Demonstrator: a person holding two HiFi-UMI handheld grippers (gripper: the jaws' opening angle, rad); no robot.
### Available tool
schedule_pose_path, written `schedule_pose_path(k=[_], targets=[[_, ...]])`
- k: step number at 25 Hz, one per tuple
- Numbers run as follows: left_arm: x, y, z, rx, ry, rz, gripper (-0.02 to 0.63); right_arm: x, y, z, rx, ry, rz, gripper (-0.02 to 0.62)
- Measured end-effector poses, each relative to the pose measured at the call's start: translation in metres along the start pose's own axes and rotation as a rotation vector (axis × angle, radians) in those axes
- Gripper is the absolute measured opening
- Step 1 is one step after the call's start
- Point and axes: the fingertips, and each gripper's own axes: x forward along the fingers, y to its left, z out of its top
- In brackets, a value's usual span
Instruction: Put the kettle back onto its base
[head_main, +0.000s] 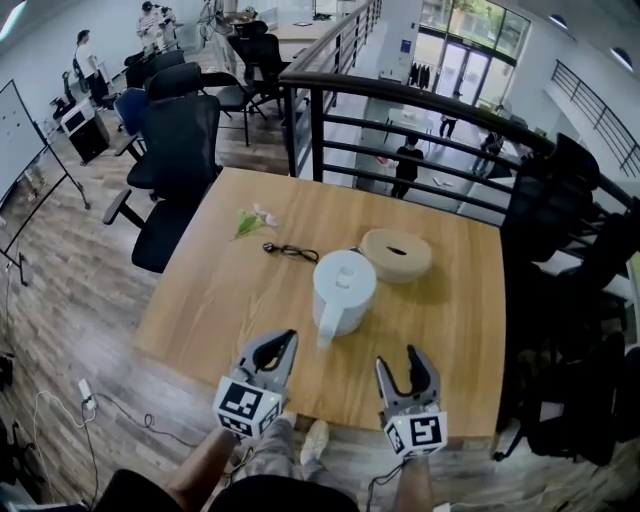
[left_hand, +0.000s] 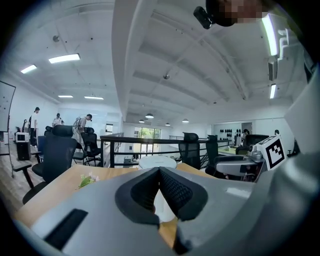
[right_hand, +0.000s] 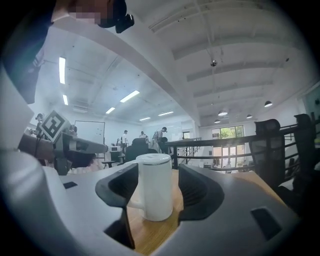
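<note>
Head view: the white plastic electric kettle stands upright near the middle of the light wooden table, lid on, with its handle turned toward about 7 o'clock, the person's side. In the right gripper view its bottom rests on the wood.

At 2 o'clock from the kettle, just beside it, lies a round beige container with a slot in its top. At 10 o'clock, a little apart, a thin black looped cord lies flat, and further out on the same line is a small sprig with green leaves and pale pink flowers.

At 5 o'clock, over the table's near edge and clear of the kettle, hangs the right gripper. Its jaws stand wide apart; its own view frames the kettle in the gap, but the pads touch nothing. At 7 o'clock is the left gripper, also apart from the kettle, its jaws brought together at the tips with nothing between them.

Beyond the table a black office chair stands at 10 o'clock and a black metal railing runs across at 12 o'clock.
</note>
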Motion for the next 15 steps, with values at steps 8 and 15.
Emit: schedule_pose_path(k=[8,15], targets=[[-0.024,-0.016,0.013,0.011,-0.021,-0.002,-0.003,-0.039,-0.005,0.008,-0.015,0.01,-0.082,0.21],[-0.042,-0.03,0.015,0.019,-0.023,-0.012,-0.003,-0.058,-0.007,0.013,-0.041,0.008,-0.141,0.16]])
